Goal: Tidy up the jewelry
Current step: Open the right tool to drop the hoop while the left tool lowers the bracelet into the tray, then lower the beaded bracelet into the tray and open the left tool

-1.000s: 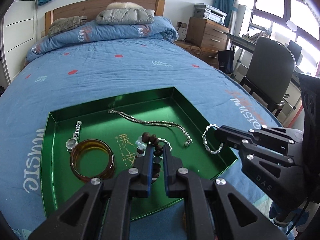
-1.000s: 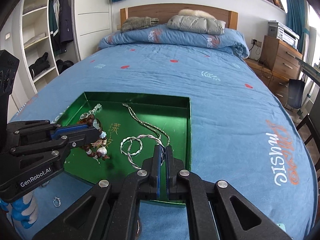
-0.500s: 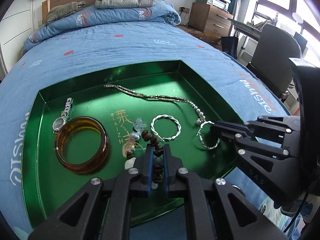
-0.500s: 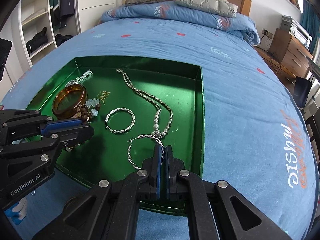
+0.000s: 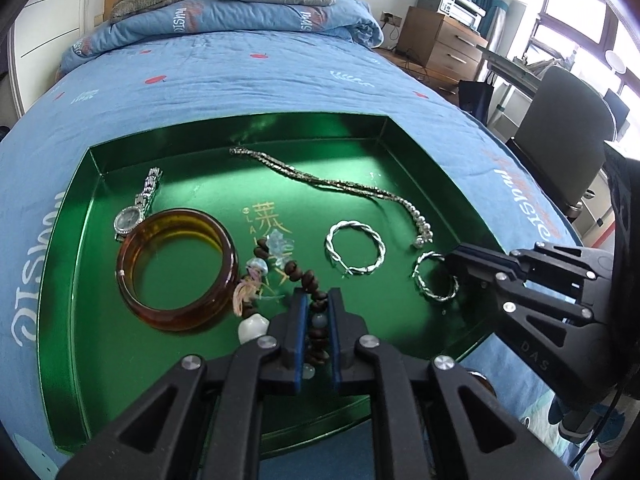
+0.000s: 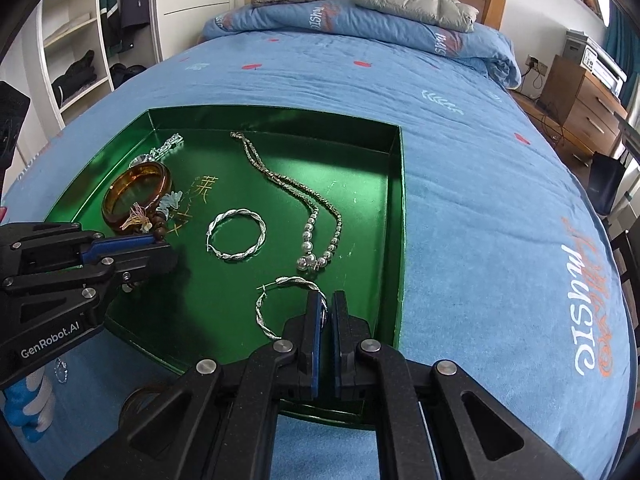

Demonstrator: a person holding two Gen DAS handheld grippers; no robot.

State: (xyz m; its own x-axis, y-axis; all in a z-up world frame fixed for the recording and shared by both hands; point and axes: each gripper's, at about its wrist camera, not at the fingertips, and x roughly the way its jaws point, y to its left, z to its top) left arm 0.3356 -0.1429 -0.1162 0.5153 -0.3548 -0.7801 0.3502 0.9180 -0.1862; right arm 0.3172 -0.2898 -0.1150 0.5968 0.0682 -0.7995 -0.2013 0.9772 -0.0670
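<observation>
Both tools lowered into the tray, jewelry still gripped.

The bed [image 5: 248, 76] carries the green tray [image 5: 60, 280], my landmark throughout. Over the last second I have brought both tools down toward the tray floor, so each held piece now rests on it or just above it; I judge the placing step nearly done, with release to follow.

Inside the tray: the amber bangle [image 5: 176, 268] toward the left wall, a watch [image 5: 134, 210] just beyond it, the bead necklace [image 5: 332, 184] running across the far half, and a free twisted silver hoop [image 5: 356, 250] near the centre.

The left tool [image 5: 316, 308] is clamped on the wooden bead bracelet [image 5: 304, 276], whose free end and tassel trail onto the tray floor beside the bangle; its jaws have just eased open slightly, the beads still between them. The right tool [image 6: 326, 312] is pressed together on the rim of a second twisted hoop [image 6: 280, 300], near the tray's front right corner.

Only the left view shows the bracelet beads pinched between the pads. Only the right view shows the hoop's rim caught in its tool, and a small ring [image 6: 60, 370] lying on the bed outside the tray's near left edge, not yet gathered.
</observation>
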